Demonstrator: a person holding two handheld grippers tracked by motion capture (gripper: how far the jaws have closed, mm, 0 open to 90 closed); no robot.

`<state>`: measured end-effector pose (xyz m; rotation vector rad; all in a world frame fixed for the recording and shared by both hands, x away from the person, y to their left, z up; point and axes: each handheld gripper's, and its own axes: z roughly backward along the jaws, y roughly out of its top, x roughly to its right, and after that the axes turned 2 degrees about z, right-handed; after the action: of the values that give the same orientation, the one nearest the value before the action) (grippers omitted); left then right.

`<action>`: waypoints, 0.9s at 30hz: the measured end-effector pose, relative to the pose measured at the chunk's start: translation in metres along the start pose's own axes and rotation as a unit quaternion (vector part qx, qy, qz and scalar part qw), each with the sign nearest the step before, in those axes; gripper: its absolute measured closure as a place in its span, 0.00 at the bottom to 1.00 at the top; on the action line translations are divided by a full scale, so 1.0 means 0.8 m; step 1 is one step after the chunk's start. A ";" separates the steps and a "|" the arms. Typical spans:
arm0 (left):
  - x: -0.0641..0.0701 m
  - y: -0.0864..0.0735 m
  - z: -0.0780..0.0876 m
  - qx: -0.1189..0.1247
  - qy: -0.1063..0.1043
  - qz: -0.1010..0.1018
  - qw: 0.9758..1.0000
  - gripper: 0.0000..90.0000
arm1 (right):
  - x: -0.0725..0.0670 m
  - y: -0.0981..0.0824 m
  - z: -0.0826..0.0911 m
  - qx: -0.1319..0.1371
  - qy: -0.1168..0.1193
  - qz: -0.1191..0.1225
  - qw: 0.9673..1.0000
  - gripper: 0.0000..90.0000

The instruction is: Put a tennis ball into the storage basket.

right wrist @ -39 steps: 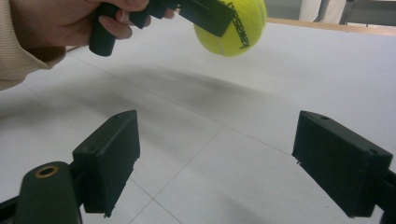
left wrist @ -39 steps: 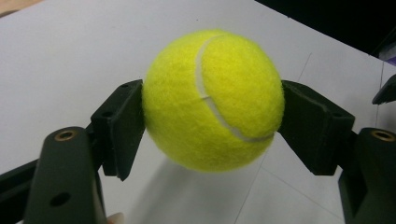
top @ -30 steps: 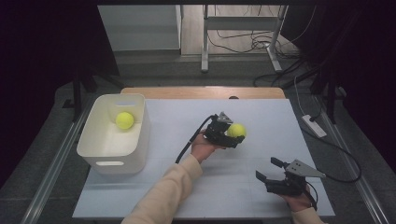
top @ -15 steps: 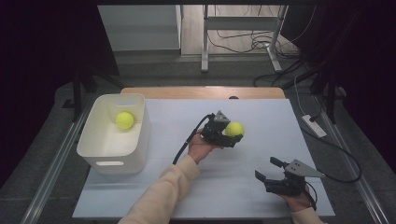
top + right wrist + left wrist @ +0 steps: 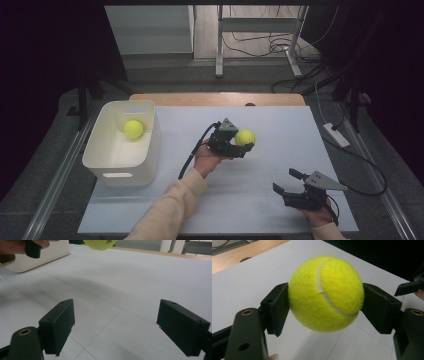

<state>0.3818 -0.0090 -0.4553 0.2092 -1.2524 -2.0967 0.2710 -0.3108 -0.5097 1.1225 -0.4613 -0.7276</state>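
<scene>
Left gripper [image 5: 239, 145] raised mid-desk, fingers [image 5: 275, 307] clamped tight, right gripper [image 5: 287, 186] low, fingers [image 5: 58, 323] spread wide

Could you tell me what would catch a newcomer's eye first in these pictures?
The bright yellow tennis ball clamped in the left gripper above the table's middle stands out. A second ball lies in the white bin at the left, and the right gripper waits open near the front edge.

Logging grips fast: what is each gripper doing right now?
Left gripper: shut on the fuzzy yellow tennis ball.
Right gripper: open, holding nothing.
</scene>
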 end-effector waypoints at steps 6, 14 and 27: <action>0.000 -0.005 0.004 0.001 0.003 0.002 1.000 0.30 | -0.001 0.000 0.000 0.000 -0.001 0.000 1.000 0.16; -0.003 -0.005 0.016 0.011 0.008 0.003 1.000 0.30 | -0.001 0.000 0.000 -0.001 0.000 0.001 1.000 0.16; -0.006 -0.005 0.037 0.027 0.014 0.001 1.000 0.30 | -0.001 0.000 0.000 -0.001 -0.001 0.002 1.000 0.16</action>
<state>0.3699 0.0164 -0.4441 0.2598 -1.2923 -2.0530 0.2705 -0.3099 -0.5099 1.1190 -0.4644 -0.7256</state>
